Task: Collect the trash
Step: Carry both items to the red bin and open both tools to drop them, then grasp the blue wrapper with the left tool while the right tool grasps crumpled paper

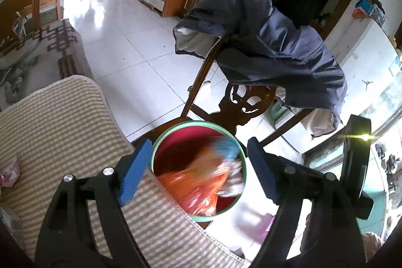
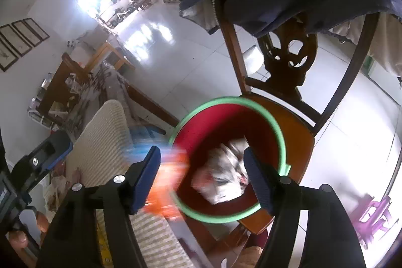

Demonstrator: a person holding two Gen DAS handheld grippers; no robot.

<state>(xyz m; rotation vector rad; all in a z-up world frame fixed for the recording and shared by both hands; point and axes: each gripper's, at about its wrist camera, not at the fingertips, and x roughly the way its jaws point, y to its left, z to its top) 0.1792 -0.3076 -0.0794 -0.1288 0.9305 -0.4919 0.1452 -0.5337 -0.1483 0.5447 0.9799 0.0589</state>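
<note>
A red bucket with a green rim stands on a wooden chair seat. My left gripper hangs open above it, and a blurred orange wrapper with a blue end lies loose below the jaws, clear of both pads. My right gripper is open over the same bucket rim. A crumpled white packet lies inside the bucket, touching neither pad. The orange wrapper shows as a smear at the rim's left side. Each gripper's body shows at the edge of the other's view.
A dark blue jacket hangs over the chair's carved back. A striped cushion lies left of the bucket, with a pink scrap on it. White tiled floor stretches beyond; a purple stool stands at the right.
</note>
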